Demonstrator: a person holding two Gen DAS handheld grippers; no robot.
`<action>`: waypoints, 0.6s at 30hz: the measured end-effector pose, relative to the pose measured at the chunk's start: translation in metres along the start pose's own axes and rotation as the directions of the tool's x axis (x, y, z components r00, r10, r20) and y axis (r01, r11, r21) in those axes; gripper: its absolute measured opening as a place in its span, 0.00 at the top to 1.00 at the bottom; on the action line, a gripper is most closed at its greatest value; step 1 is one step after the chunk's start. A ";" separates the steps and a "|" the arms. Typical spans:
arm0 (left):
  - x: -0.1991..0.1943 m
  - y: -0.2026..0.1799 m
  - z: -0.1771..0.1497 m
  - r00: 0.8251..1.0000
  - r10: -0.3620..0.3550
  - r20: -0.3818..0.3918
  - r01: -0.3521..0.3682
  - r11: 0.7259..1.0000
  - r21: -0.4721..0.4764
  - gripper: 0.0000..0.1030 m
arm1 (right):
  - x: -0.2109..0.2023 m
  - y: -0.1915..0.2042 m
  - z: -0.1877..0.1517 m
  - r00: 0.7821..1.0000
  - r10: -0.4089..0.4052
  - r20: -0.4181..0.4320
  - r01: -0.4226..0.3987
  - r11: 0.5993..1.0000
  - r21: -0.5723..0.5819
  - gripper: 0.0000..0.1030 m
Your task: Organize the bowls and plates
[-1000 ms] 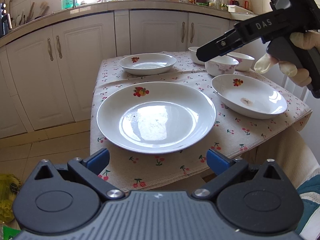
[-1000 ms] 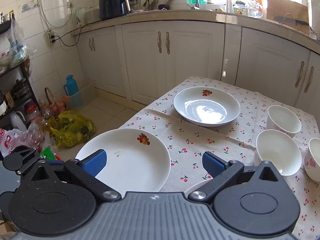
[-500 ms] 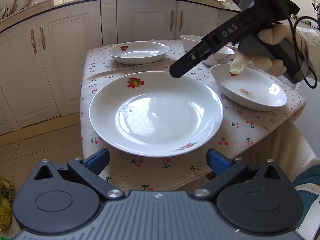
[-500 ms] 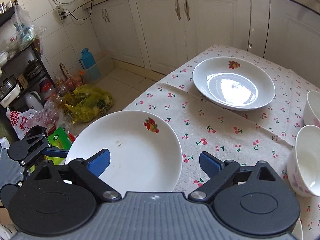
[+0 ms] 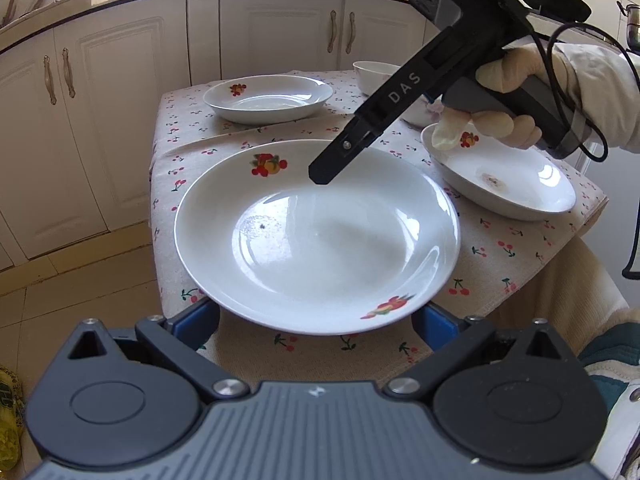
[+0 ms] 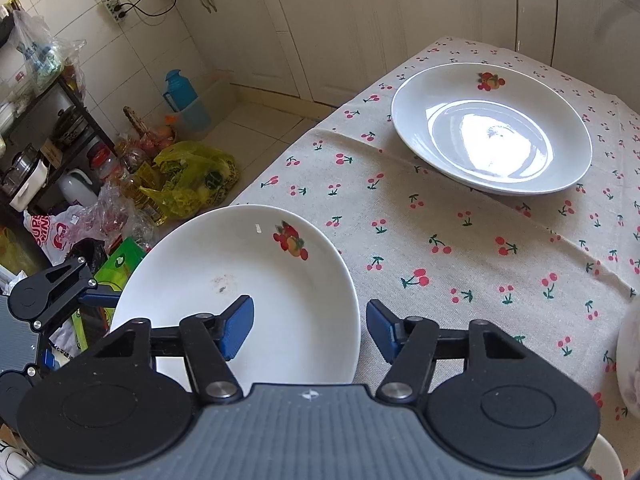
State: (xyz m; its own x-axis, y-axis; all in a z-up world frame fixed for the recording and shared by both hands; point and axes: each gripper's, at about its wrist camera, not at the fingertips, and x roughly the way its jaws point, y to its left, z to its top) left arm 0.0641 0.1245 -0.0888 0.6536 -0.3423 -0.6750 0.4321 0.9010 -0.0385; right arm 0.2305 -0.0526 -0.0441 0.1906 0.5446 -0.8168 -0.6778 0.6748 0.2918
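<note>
A large white plate (image 5: pixel 316 236) with fruit prints lies at the near corner of the cherry-print table (image 5: pixel 500 256), its rim hanging past the edge. My left gripper (image 5: pixel 316 320) is open, and its blue pads sit just under the plate's near rim. One of its fingers (image 6: pixel 100 298) reaches the plate's left edge in the right wrist view. My right gripper (image 6: pixel 308 328) points down at the same plate (image 6: pixel 240 280). Its jaws are closing with the plate's right rim between them; the pads look a little apart from it. Its dark tip (image 5: pixel 324 172) hangs over the plate's far side.
A second deep plate (image 5: pixel 268 98) (image 6: pixel 492 128) sits at the far end, a stained one (image 5: pixel 500 176) at the right. Small bowls (image 5: pixel 376 76) stand behind the right hand. Bags and bottles (image 6: pixel 188 176) crowd the floor by the table; cabinets (image 5: pixel 120 100) close the far side.
The right gripper came down and leftward over the large plate, and its jaws narrowed from wide open. The left gripper drew closer, so the plate's near rim now covers its pads.
</note>
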 end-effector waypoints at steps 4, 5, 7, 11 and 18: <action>0.001 0.000 0.002 1.000 -0.017 -0.005 0.017 1.000 0.015 0.03 | 0.004 0.001 0.003 1.000 0.016 -0.010 -0.016 1.000 -0.010 0.41; 0.001 0.000 0.002 1.000 -0.018 -0.009 0.018 1.000 0.016 0.03 | 0.004 0.001 0.003 1.000 0.017 -0.012 -0.017 1.000 -0.013 0.41; 0.002 0.001 0.002 1.000 -0.020 -0.014 0.020 1.000 0.022 0.03 | 0.005 0.000 0.004 1.000 0.020 -0.012 -0.020 1.000 -0.012 0.41; 0.003 0.000 0.006 0.999 -0.019 -0.030 0.020 0.999 0.035 0.03 | 0.005 0.000 0.003 1.000 0.024 -0.007 -0.024 1.000 -0.010 0.41; 0.011 0.000 0.021 0.999 -0.020 -0.033 0.021 0.999 0.044 0.03 | -0.005 -0.008 0.008 1.000 0.008 0.030 -0.008 1.000 0.005 0.41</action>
State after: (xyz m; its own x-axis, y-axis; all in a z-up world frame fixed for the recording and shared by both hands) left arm 0.0842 0.1156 -0.0809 0.6240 -0.3512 -0.6981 0.4732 0.8807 -0.0201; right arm 0.2406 -0.0569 -0.0387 0.2064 0.5645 -0.7992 -0.6761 0.6727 0.3006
